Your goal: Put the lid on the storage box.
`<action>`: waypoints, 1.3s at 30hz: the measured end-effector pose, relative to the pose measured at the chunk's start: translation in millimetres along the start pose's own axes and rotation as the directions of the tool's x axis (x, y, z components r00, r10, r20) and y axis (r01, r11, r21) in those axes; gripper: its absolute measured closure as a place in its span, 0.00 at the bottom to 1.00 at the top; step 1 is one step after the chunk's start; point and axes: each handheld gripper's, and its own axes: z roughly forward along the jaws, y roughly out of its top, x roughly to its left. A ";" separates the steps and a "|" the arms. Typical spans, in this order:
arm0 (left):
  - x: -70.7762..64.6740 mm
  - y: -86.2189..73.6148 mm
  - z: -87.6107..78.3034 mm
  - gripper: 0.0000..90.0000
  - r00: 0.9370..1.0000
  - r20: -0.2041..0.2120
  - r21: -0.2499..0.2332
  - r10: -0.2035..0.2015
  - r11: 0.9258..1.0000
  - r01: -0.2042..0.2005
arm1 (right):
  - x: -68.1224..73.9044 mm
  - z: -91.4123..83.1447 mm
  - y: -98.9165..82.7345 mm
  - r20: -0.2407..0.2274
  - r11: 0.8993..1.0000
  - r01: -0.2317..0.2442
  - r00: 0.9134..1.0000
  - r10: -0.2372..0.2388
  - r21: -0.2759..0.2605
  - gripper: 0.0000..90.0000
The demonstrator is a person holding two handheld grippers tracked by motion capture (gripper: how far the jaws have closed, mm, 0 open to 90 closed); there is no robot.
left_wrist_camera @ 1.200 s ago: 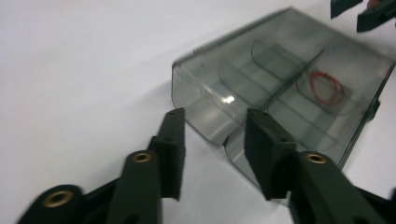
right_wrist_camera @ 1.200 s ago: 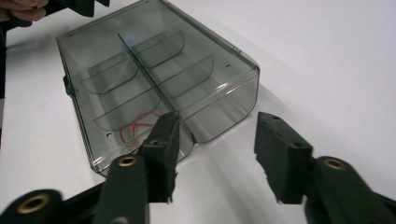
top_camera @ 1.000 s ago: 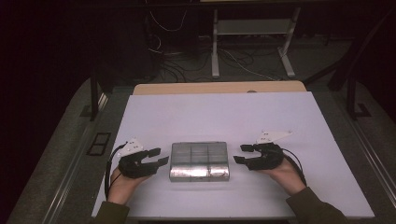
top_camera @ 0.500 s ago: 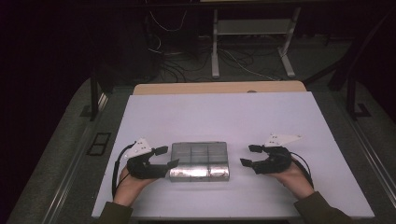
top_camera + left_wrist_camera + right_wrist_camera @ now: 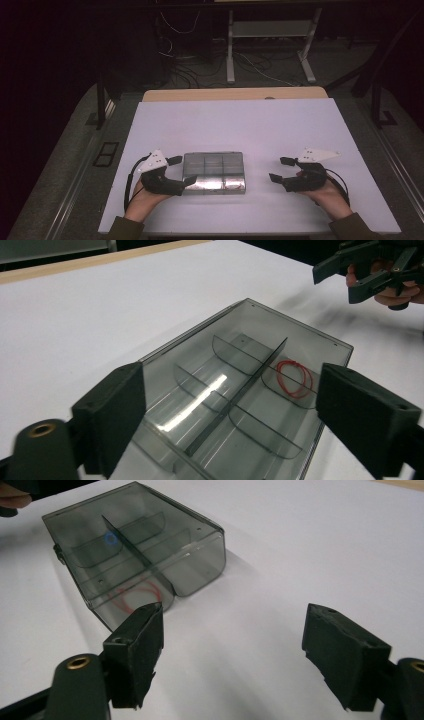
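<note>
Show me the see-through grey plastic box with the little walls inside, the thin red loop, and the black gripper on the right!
clear grey plastic divider box (image 5: 214, 172), high view, on its lid.
thin red loop (image 5: 295, 378), left gripper view, on its strand inside a compartment.
right gripper (image 5: 279, 169), high view, midway between its fingertips.

Both grippers (image 5: 178, 171) (image 5: 278, 169) opened, right one drawn away from box (image 5: 214, 172)

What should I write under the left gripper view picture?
Open tool around a clear box with a red rubber band inside.

Black 2-jaw grippers, grey 3-cornered plates; olive sleeves (image 5: 125, 227).
</note>
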 end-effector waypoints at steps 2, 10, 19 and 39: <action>-1.1 -0.4 2.1 0.07 1.000 0.001 0.004 0.010 1.000 -0.010 | -1.0 -4.1 -2.8 0.004 1.000 -0.002 1.000 0.002 -0.008 0.24; -5.1 -2.3 5.0 0.00 0.999 0.015 0.013 0.030 0.999 -0.030 | -4.8 -22.8 -14.1 0.035 0.999 -0.003 0.999 0.004 -0.046 0.15; -4.2 -4.3 4.9 0.00 1.000 0.013 0.017 0.027 0.999 -0.027 | -12.6 -38.0 -26.7 0.060 0.998 -0.028 0.998 0.031 -0.048 0.13; -1.7 -7.1 6.0 0.00 1.000 0.002 0.033 0.027 0.999 -0.027 | -15.7 -44.8 -44.3 0.092 0.999 -0.031 0.995 0.034 -0.033 0.13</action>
